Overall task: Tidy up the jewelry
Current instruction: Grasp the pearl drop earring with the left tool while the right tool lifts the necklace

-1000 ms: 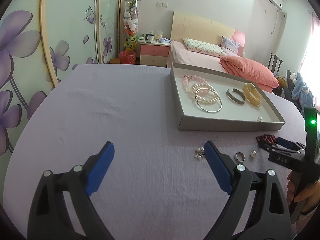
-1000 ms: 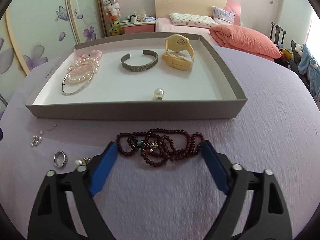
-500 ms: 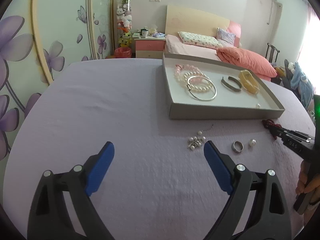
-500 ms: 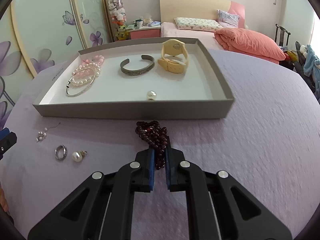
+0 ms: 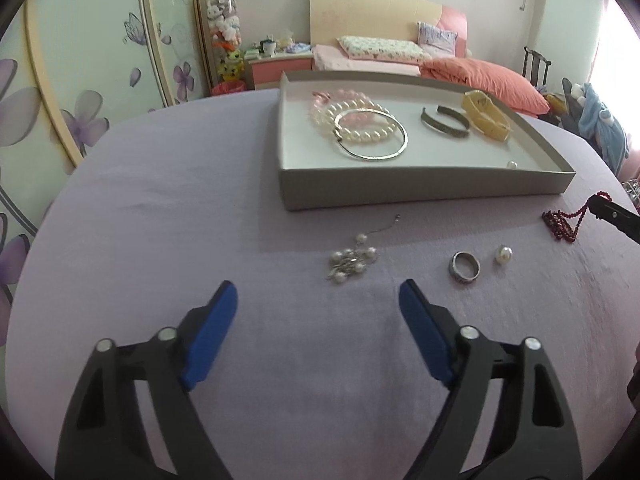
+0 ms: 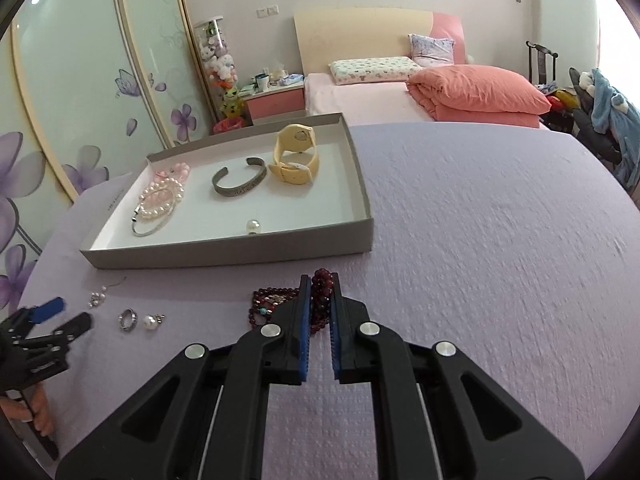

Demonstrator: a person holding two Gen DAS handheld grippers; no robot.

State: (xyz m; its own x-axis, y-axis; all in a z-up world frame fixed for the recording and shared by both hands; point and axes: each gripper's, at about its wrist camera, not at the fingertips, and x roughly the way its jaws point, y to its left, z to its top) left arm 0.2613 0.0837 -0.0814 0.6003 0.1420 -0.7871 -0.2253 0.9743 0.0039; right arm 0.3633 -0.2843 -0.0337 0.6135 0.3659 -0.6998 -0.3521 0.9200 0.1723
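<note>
1. Left wrist view: The left gripper (image 5: 318, 300) is spread wide, with nothing between its blue pads (image 5: 210, 336). It hangs over the purple table cloth (image 5: 160, 220). The landmark is the gray tray (image 5: 400, 188).
2. In this view, a little bunch of pearls (image 5: 352, 260) lies on the cloth just in front of the tray's near wall. It is close to the gripper's open mouth. A silver ring (image 5: 465, 266) and a pearl earring (image 5: 503, 255) lie side by side in front of the tray, farther right.
3. The red bead string (image 5: 564, 222) sits by the tray's near right corner. One strand of it is lifted by the tip of the right gripper (image 5: 598, 202).
4. Inside the tray are a pearl bracelet (image 5: 360, 122), a thin silver bangle (image 5: 372, 134), a gray cuff (image 5: 444, 122), a yellow watch (image 5: 486, 116) and one loose pearl (image 5: 511, 165) against the near wall.
5. Left of the tray the cloth is wide and bare, up to the table's round edge.
6. Right wrist view: The right gripper (image 6: 320, 292) is pressed together, pinching the red bead string (image 6: 322, 292) just in front of the tray's (image 6: 240, 252) near wall. The rest of the string lies on the cloth.
7. Right of the tray, the cloth (image 6: 500, 240) is wide and bare out to its far edge. The left gripper (image 6: 64, 314) shows low at the left, near the ring (image 6: 128, 319).
</note>
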